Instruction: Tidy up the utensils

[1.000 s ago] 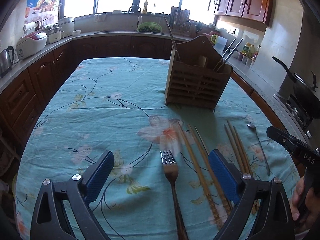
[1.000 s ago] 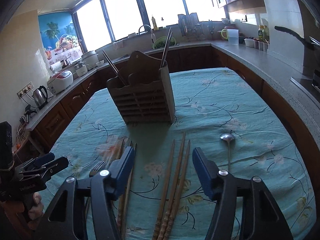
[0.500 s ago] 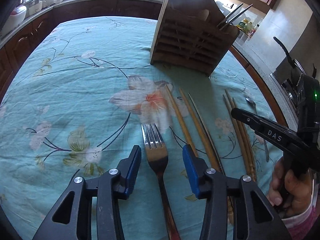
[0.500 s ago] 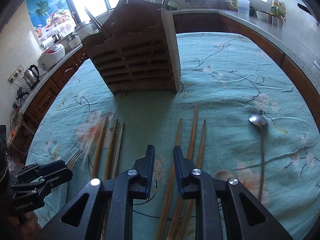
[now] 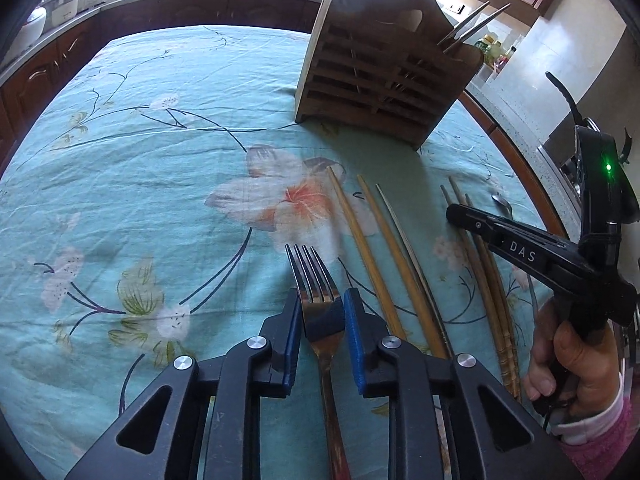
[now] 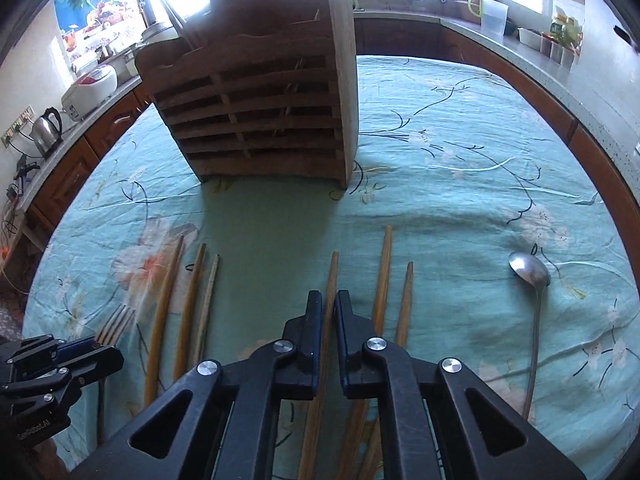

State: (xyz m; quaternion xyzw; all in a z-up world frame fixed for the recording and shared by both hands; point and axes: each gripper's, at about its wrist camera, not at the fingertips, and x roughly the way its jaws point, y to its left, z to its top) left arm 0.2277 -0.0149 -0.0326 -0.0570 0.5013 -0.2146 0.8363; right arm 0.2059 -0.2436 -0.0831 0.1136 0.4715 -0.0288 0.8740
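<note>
A metal fork [image 5: 310, 272] lies on the teal flowered tablecloth [image 5: 140, 160]. My left gripper [image 5: 322, 308] is closing on it, and its blue pads touch both sides of the fork's head. My right gripper [image 6: 328, 308] is shut on the left one of three wooden chopsticks [image 6: 332, 276], which lies flat on the cloth. Two more chopsticks [image 6: 384, 272] lie just right of it. Another chopstick group [image 6: 164, 300] lies to the left, beside the fork [image 6: 114, 322]. A slatted wooden utensil holder [image 6: 260, 112] stands upright behind them, with several sticks in it.
A long metal spoon [image 6: 530, 272] lies on the cloth at the right. A person's hand [image 5: 572, 364] holds the right gripper's handle. Counters ring the table, with a kettle [image 6: 46, 128] and a rice cooker [image 6: 90, 86] at the left. The table edge curves close on the right.
Both grippers came down toward the table and forward. The left jaws narrowed from wide open onto the fork's head. The right jaws closed on a chopstick.
</note>
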